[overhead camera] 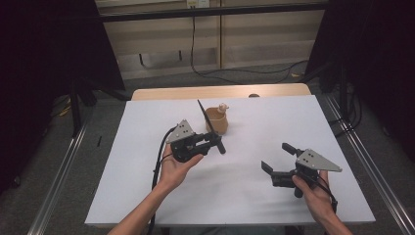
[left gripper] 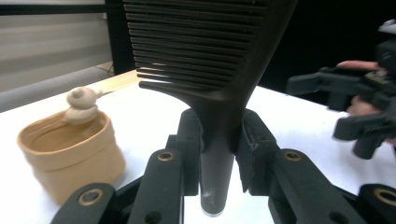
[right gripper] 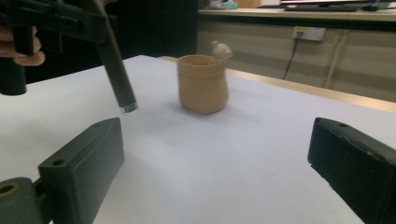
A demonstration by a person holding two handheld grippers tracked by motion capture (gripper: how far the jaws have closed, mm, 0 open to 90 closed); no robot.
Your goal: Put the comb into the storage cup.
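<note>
Comb (left gripper: 205, 60) is clamped by left tool (overhead camera: 214, 142) beside the pouch (overhead camera: 217, 121), right tool (overhead camera: 276, 159) held open; pouch could be tipped by a low swing.

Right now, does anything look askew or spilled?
Nothing spilled. The comb is clamped by its handle in the left gripper, off the table. The pouch stands upright. The right gripper is open.

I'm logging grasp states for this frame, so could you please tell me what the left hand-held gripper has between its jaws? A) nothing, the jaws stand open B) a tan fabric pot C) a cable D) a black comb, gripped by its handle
D: the left hand-held gripper is shut on the handle of the black comb, while the tan pot stands apart on the table.
</note>
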